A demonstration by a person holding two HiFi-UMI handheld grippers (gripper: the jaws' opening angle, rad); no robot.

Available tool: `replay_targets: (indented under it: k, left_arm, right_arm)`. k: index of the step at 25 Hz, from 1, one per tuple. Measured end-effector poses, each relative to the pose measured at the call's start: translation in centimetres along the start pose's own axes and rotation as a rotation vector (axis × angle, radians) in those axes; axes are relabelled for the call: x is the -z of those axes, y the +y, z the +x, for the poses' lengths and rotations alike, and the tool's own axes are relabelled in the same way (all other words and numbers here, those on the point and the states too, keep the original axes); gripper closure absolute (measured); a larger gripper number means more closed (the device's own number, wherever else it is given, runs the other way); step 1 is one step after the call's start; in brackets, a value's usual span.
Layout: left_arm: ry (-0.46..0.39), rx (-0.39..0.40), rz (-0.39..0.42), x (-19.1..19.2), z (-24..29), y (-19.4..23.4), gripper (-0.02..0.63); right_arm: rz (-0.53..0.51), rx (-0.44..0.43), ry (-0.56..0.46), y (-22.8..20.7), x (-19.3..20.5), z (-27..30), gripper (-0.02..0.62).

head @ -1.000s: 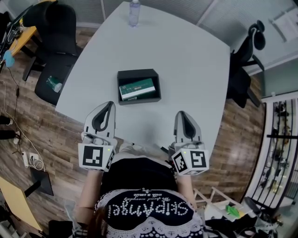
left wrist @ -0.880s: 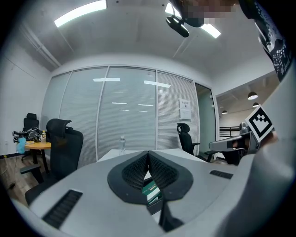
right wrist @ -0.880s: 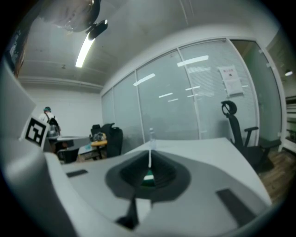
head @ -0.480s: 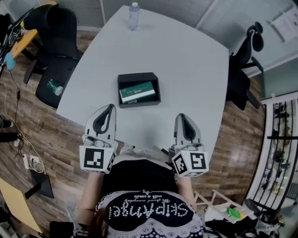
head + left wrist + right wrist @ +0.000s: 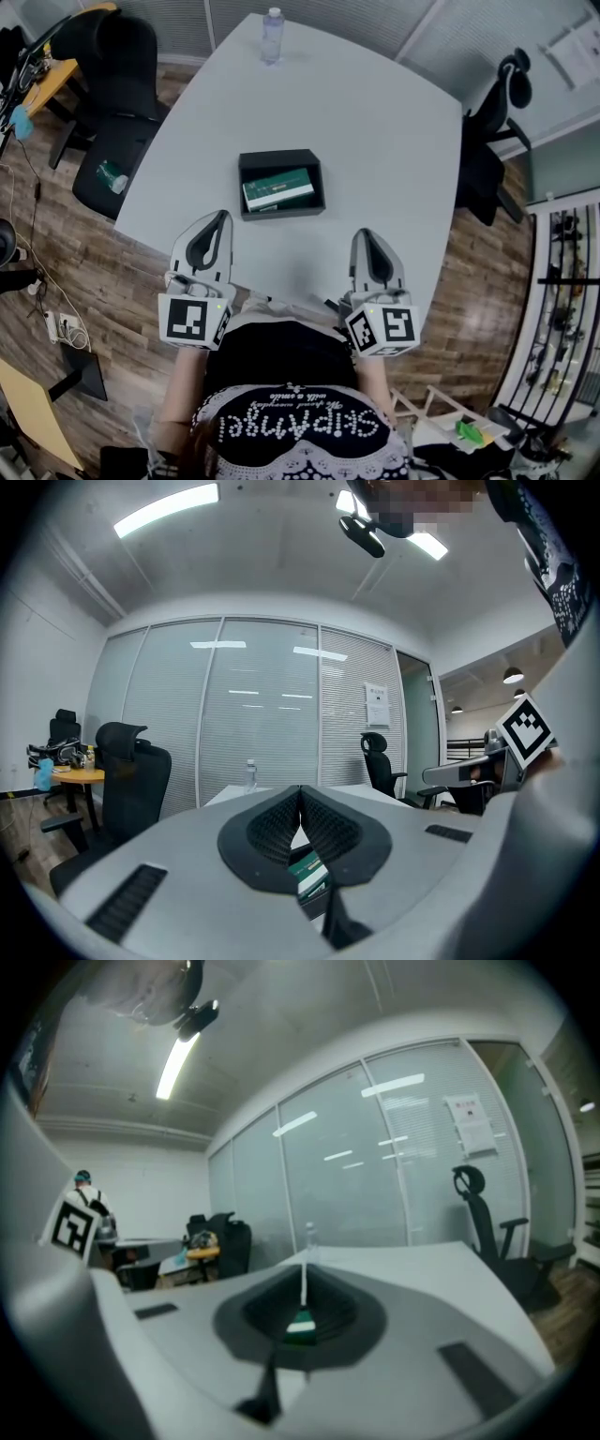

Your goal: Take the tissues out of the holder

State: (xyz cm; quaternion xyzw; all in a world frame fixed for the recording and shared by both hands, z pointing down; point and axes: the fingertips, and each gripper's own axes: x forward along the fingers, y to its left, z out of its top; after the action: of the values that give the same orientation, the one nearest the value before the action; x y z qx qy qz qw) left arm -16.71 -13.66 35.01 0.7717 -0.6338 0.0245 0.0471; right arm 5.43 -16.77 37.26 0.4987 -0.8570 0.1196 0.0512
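The black holder (image 5: 281, 157) sits mid-table with the green tissue pack (image 5: 277, 188) lying inside it. The left gripper (image 5: 221, 215) hovers over the table's near edge, with the holder at its 1 o'clock; its jaws are pressed together with nothing between them. The right gripper (image 5: 364, 232) hangs beside it, with the holder at its 10 o'clock, jaws likewise closed and empty. Neither touches the holder. A water bottle (image 5: 272, 25) stands at 12 o'clock on the table (image 5: 375, 122)
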Motion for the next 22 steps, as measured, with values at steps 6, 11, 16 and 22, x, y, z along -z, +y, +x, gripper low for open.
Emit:
replay_targets:
  k: [6,11,16,22]
  left_arm:
    - [-0.022,0.015,0.016,-0.3,0.4,0.3,0.572]
    - [0.011,0.055,0.024,0.1,1.4,0.7,0.468]
    - [0.065,0.121,0.026,1.2,2.9,0.4,0.414]
    - [0.129,0.207,0.031,2.4,5.1,-0.7,0.340]
  right_arm:
    - [0.004,0.000,0.003,-0.3,0.1,0.4,0.560]
    - [0.010,0.012,0.009,-0.9,0.3,0.5,0.560]
    - [0.019,0.029,0.016,-1.7,0.5,0.7,0.560]
    - [0.027,0.076,0.021,-3.5,0.7,0.2,0.560]
